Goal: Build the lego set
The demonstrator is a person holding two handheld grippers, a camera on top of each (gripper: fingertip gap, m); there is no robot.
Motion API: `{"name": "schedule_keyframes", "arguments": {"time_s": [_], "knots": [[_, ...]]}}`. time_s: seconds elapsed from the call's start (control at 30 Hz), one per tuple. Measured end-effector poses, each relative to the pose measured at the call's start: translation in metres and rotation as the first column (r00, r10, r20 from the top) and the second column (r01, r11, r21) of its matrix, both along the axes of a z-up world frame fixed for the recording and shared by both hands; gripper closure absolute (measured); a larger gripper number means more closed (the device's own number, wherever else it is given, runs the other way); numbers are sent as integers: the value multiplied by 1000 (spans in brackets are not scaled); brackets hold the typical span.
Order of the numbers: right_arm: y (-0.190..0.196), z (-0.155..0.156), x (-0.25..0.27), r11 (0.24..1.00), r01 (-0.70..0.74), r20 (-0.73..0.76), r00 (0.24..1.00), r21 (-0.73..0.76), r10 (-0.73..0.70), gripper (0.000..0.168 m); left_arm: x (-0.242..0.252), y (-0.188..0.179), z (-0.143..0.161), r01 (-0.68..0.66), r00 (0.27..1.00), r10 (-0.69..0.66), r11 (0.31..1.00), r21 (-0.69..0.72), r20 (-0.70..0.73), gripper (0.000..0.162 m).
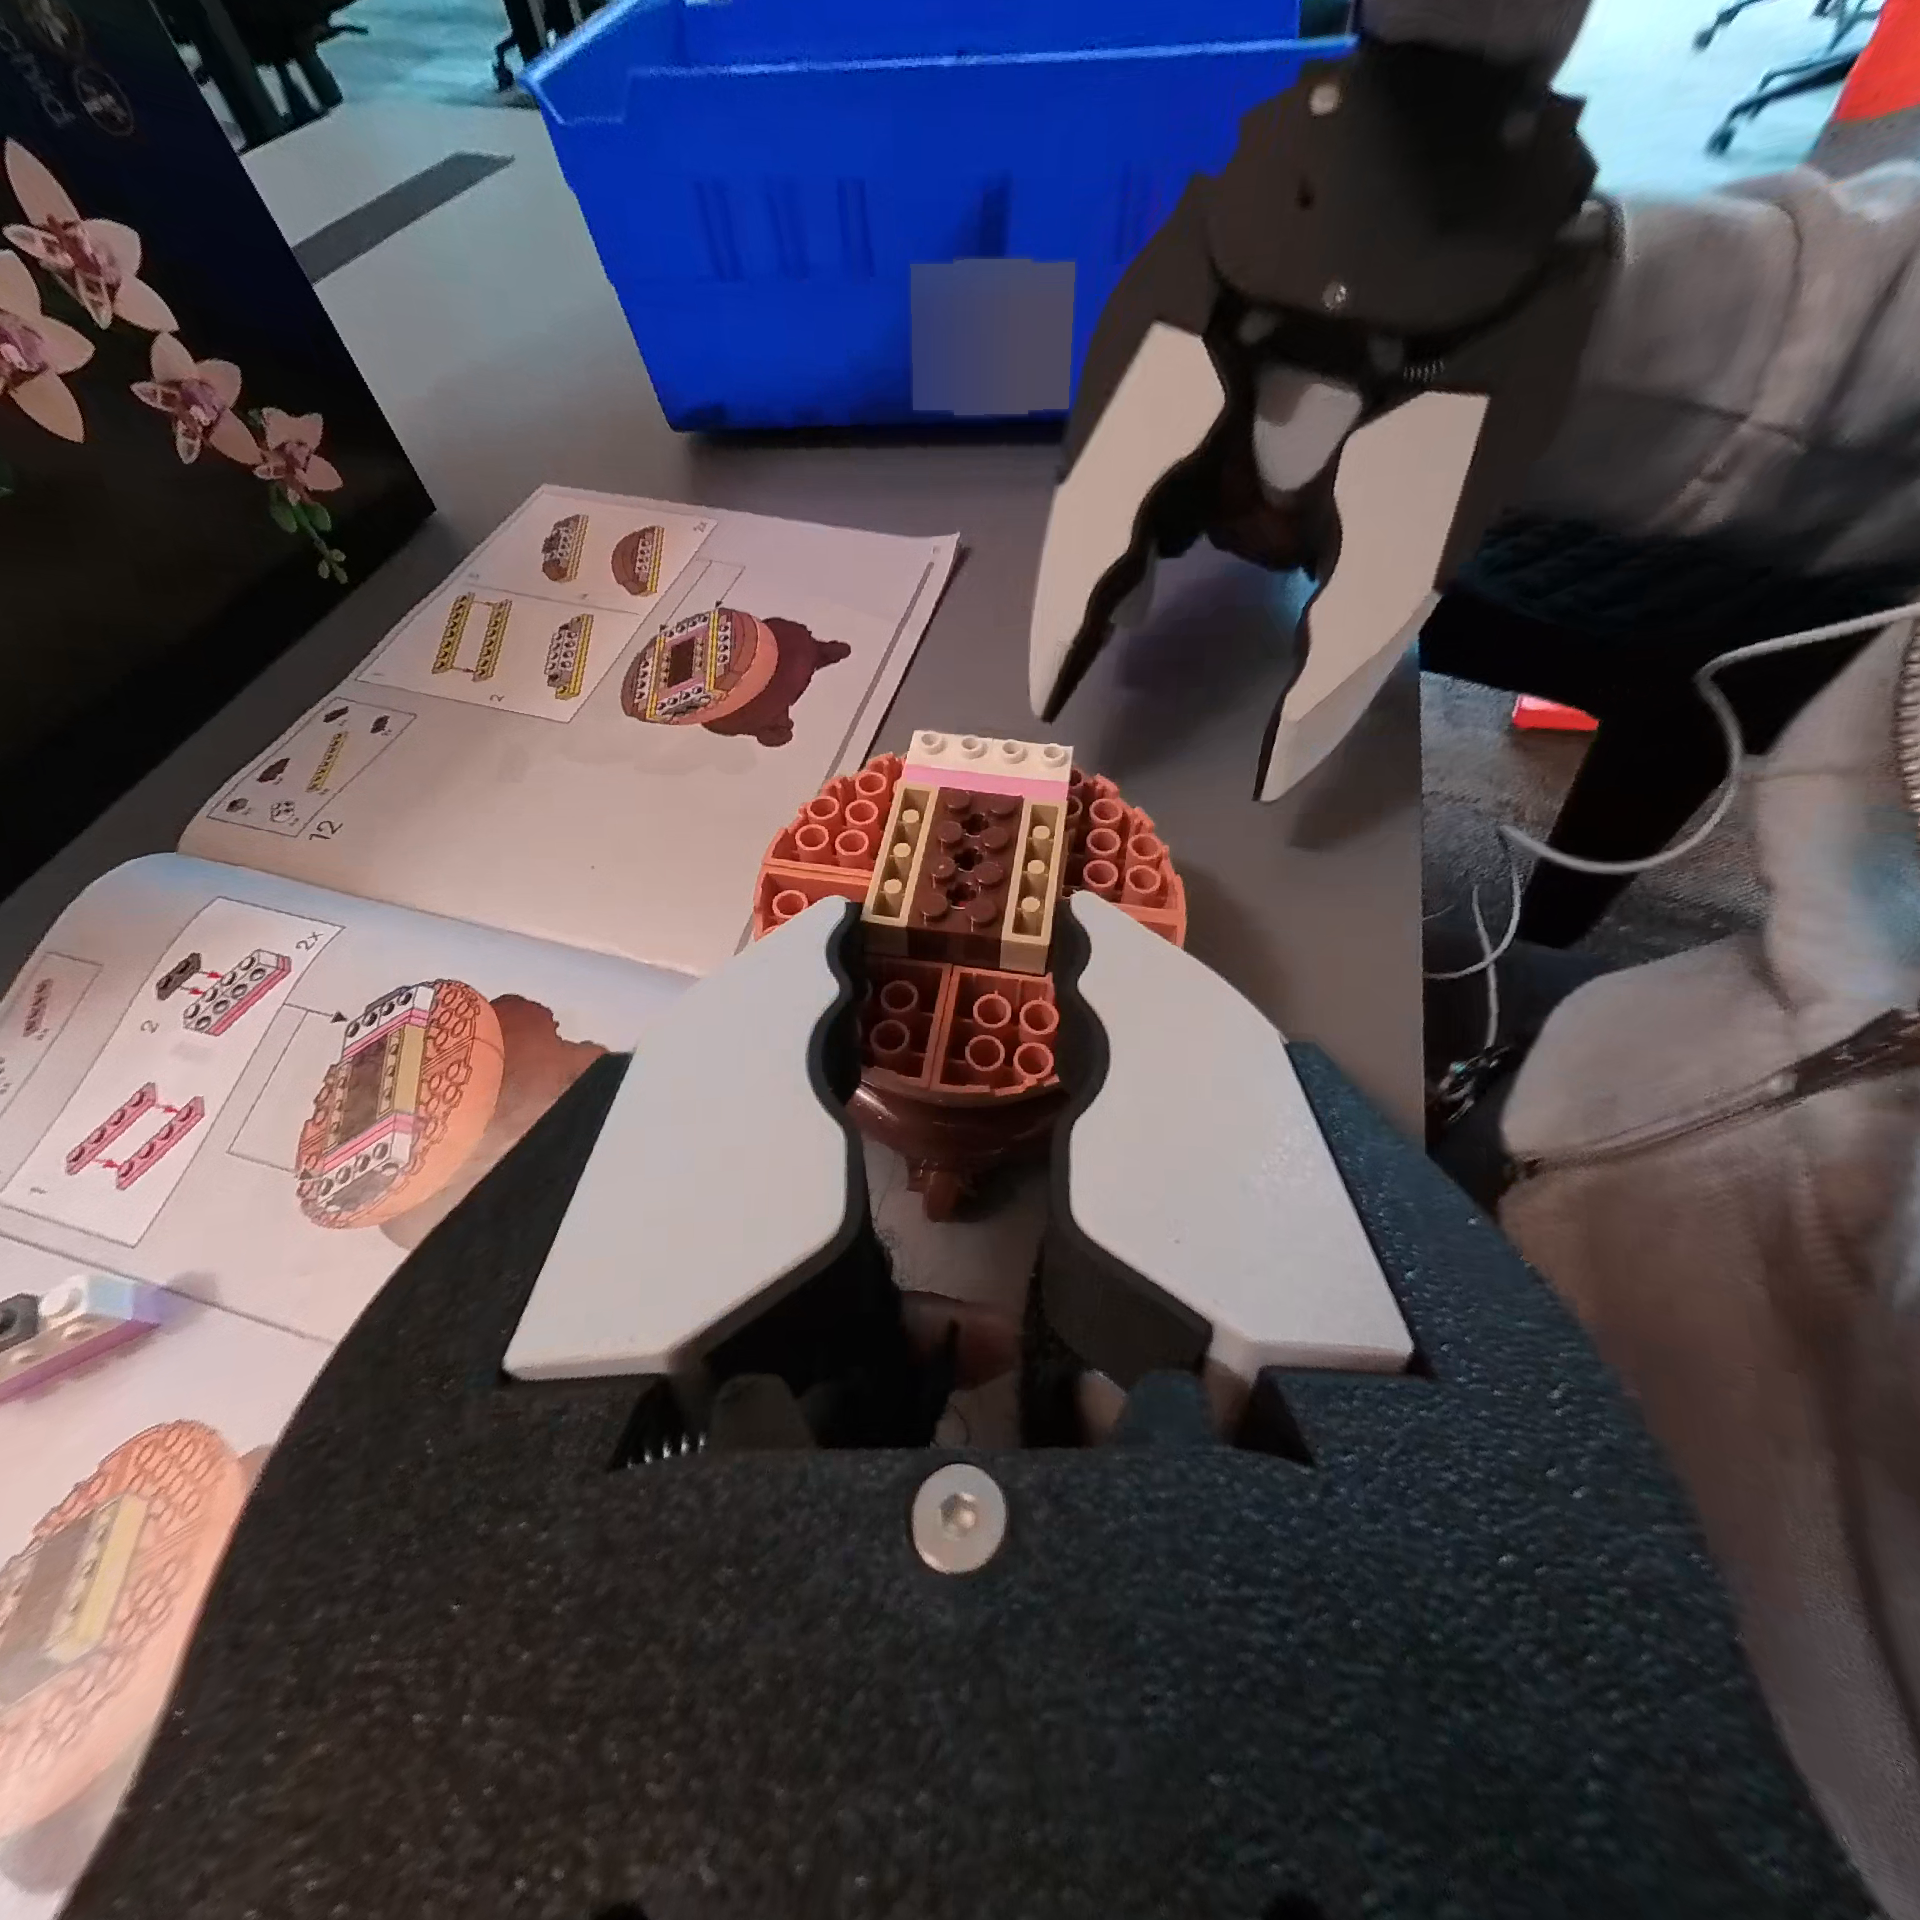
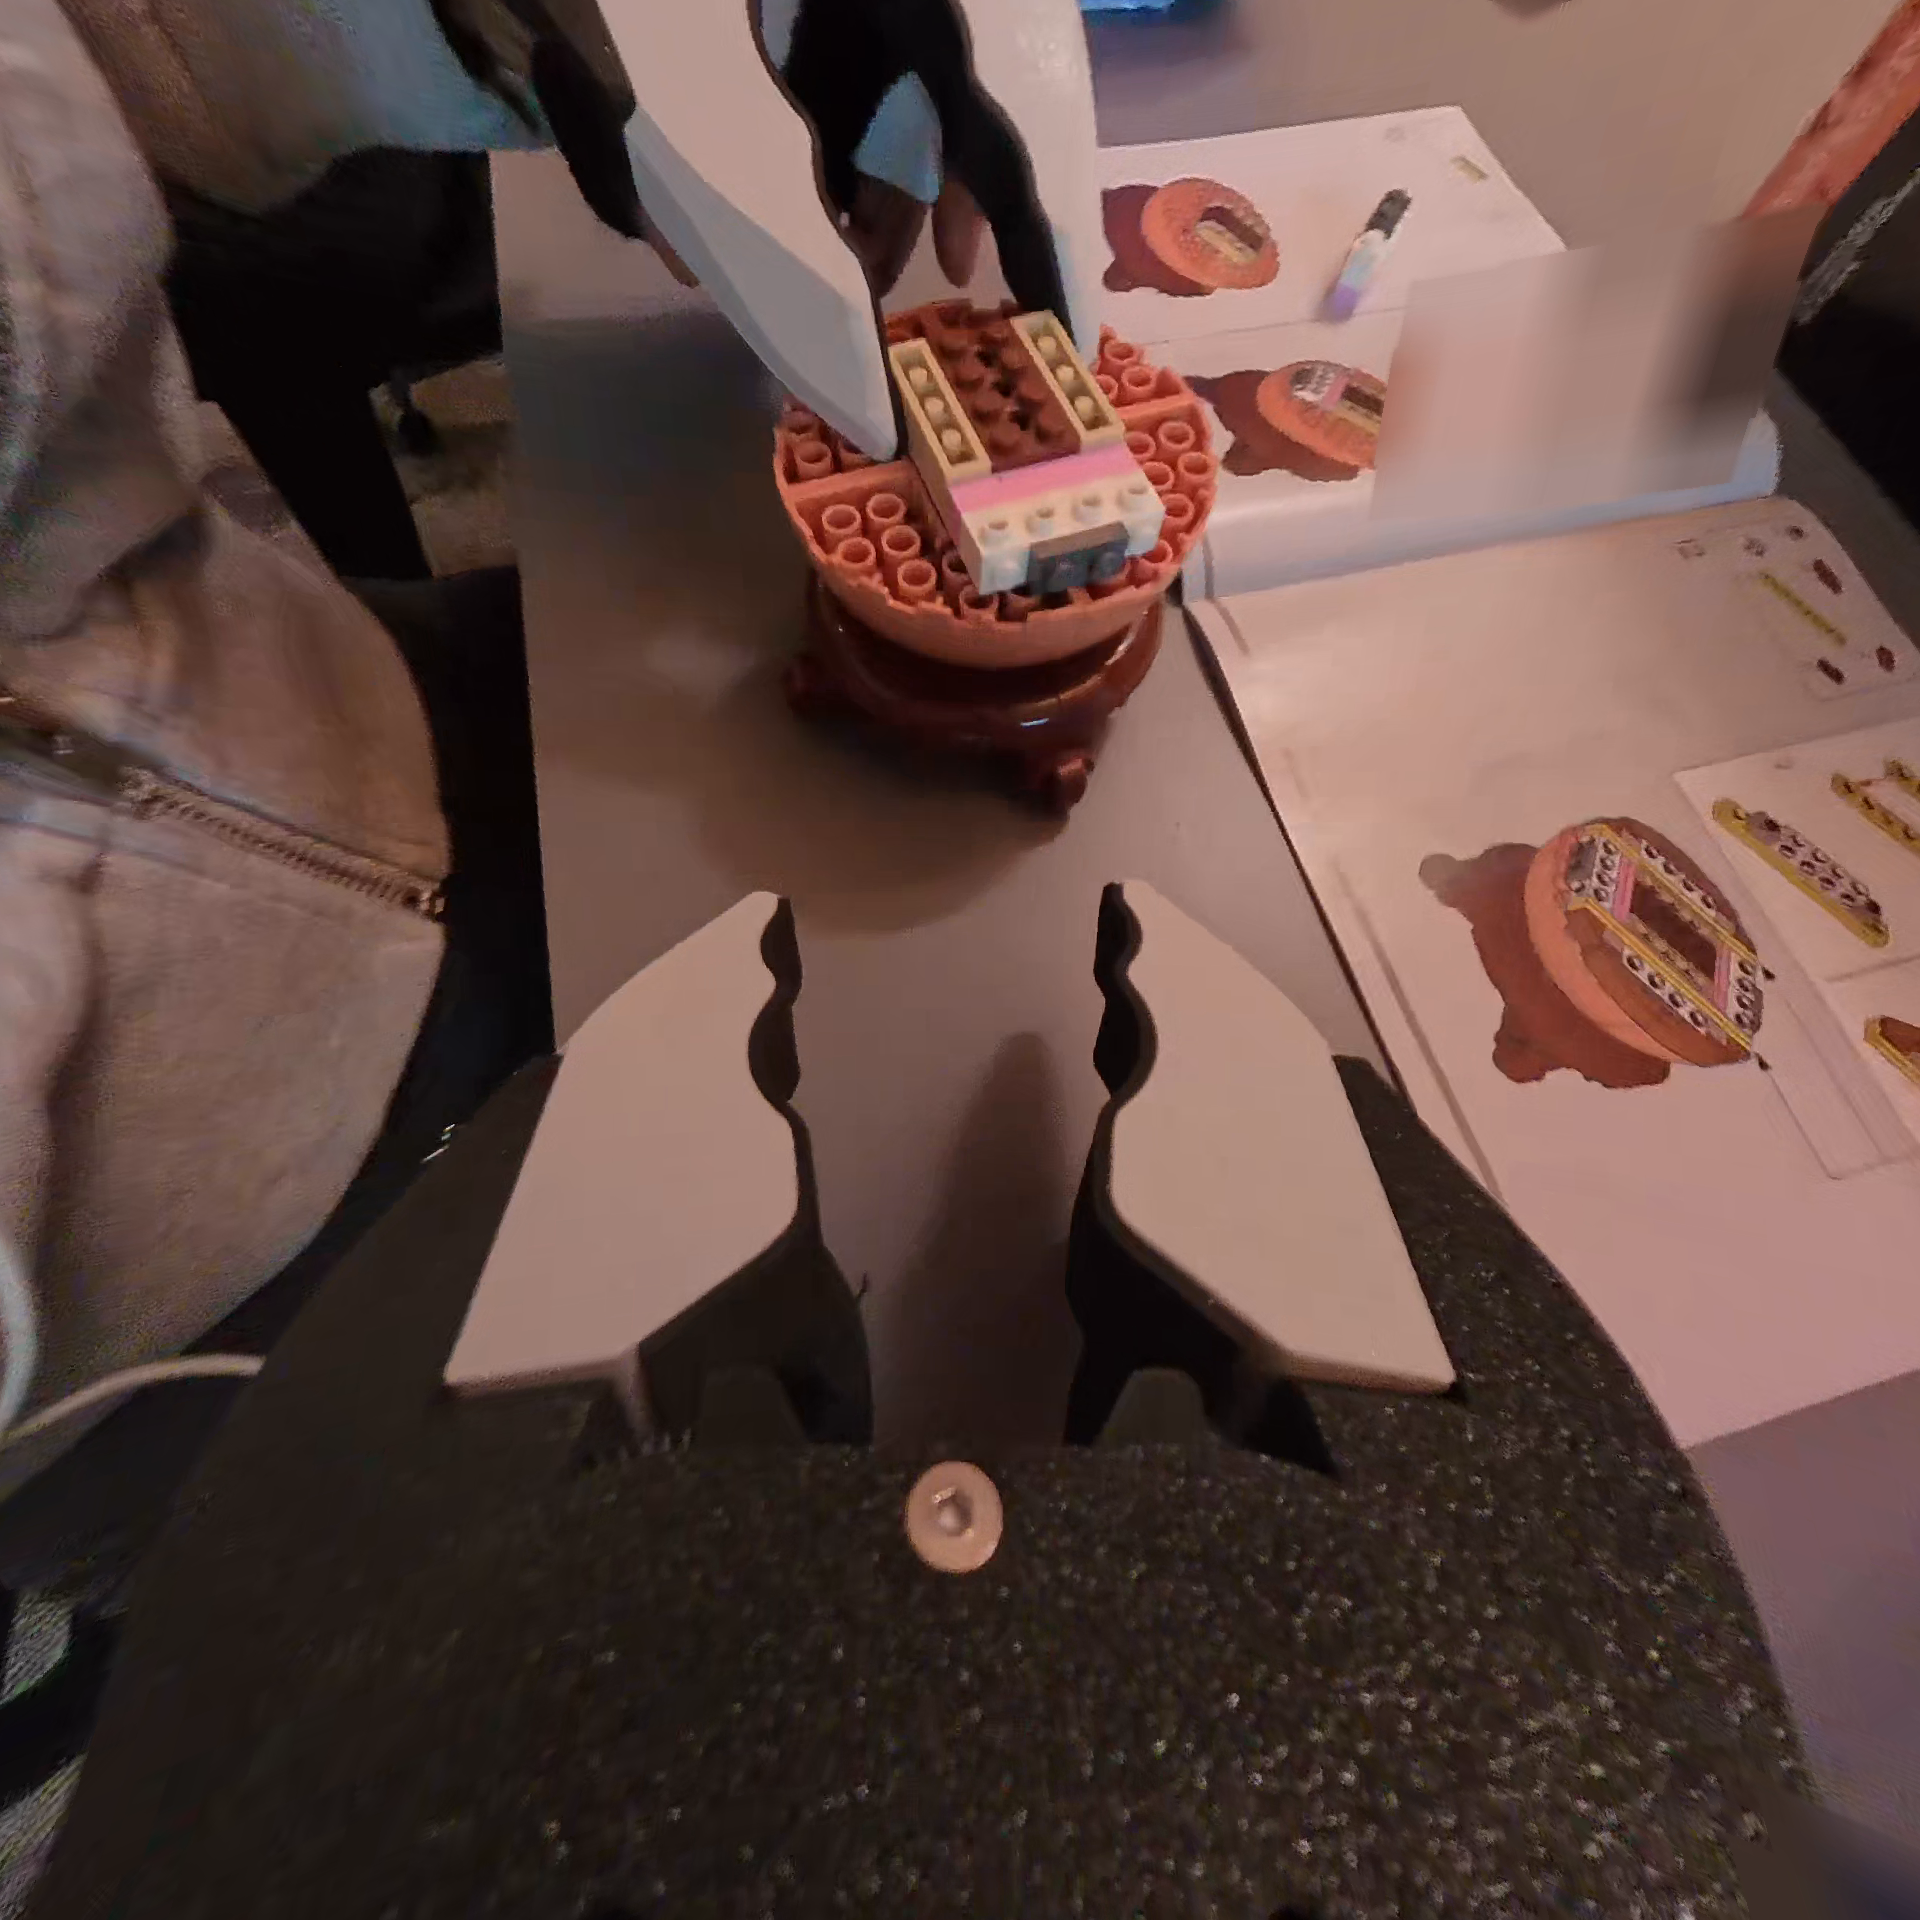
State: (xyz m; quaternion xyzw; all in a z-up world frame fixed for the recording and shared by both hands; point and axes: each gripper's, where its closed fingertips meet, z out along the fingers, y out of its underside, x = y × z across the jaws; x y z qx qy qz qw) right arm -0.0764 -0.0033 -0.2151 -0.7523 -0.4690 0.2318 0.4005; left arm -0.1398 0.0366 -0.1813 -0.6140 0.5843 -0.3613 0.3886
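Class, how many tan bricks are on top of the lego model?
2. In the left wrist view, the left tan brick lies on one side of the dark brown plate, the right tan brick on the other. The lego model may hide more.

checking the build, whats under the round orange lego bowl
A dark brown footed stand on the grey table. How it joins the bowl is hidden.

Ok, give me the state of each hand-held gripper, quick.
Left hand-held gripper: closed on the lego pot build, fingers on either side of its central block.
Right hand-held gripper: open, holding nothing, hanging above the table short of the build.
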Motion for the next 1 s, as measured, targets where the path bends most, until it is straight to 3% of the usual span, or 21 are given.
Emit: {"name": "schedule_keyframes", "arguments": {"time_s": [0.23,0.43,0.6,0.8,1.0], "knots": [[0,5,-1,992,16,-36,999,126,-11,132,-2,0,0,-36,999,36,999,-6,1,128],[21,8,-1,996,13,-31,999,92,-10,156,-3,2,0,-34,999,34,999,-22,-15,129],[27,13,-19,996,-69,-76,994,63,74,158,-3,2,0,-29,1000,29,999,-30,-4,129],[34,63,-34,975,-90,-240,961,203,138,158,-3,2,0,-33,999,34,999,-33,18,129],[43,45,-50,986,-149,-193,968,67,160,160,-3,2,0,-30,999,31,999,-35,30,129]]}}
